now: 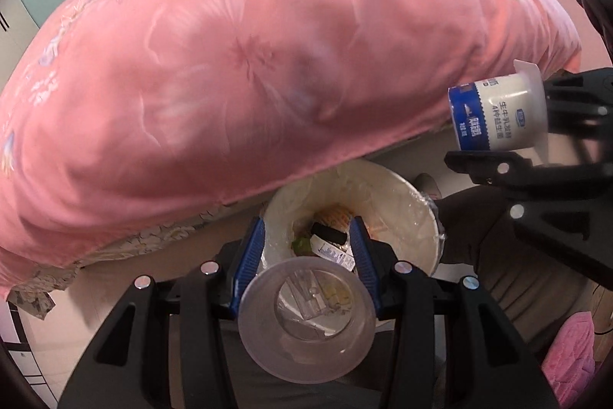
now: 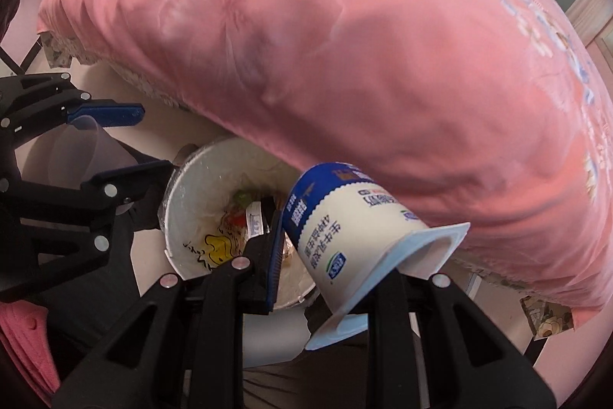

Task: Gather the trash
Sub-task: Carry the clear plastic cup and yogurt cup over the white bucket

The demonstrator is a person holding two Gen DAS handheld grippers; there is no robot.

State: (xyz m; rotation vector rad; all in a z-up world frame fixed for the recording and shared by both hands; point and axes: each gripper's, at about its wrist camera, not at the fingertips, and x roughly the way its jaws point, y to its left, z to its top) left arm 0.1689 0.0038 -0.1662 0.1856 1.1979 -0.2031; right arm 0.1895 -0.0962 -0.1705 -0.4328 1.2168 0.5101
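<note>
Trash bin [image 1: 398,217], lined, w/ wrappers [image 1: 337,217] inside.

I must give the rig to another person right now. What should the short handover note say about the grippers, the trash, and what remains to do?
Left gripper: shut on clear plastic cup, above the bin.
Right gripper: shut on the rim of the yogurt cup, beside the bin opening.
White lined trash bin stands on the floor by the pink bedcover; it already holds wrappers.
Done: both cups picked up and brought to the bin.
Left: release both cups into the bin.
</note>
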